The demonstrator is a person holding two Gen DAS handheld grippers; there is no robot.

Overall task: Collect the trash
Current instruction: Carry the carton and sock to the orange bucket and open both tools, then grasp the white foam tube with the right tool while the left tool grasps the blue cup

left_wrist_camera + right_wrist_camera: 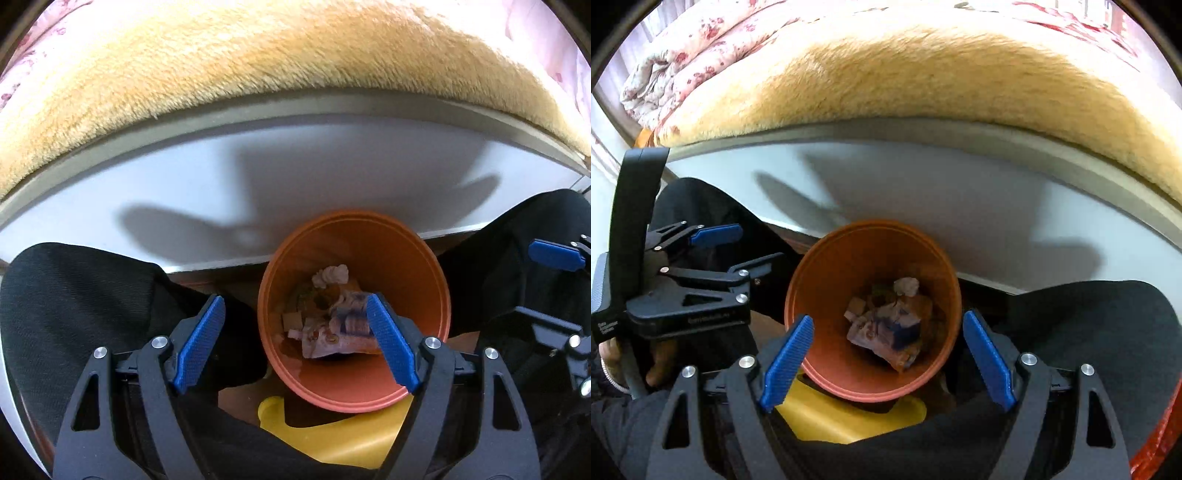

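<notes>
An orange bin [417, 280] stands on the floor below me, between the person's black-clad knees; it also shows in the right wrist view [849, 266]. Crumpled wrappers and paper scraps [332, 328] lie at its bottom, seen too in the right wrist view [886, 328]. My left gripper [295, 343] is open and empty above the bin's near left rim. My right gripper [888, 362] is open and empty above the bin's near rim. The left gripper [731, 251] shows at the left of the right wrist view.
A bed with a tan fleece blanket [258, 70] and a white side panel [295, 166] lies ahead. A floral quilt [690, 55] is at the far left. A yellow stool [332, 435] sits under the bin's near side. Black trouser legs [74, 302] flank the bin.
</notes>
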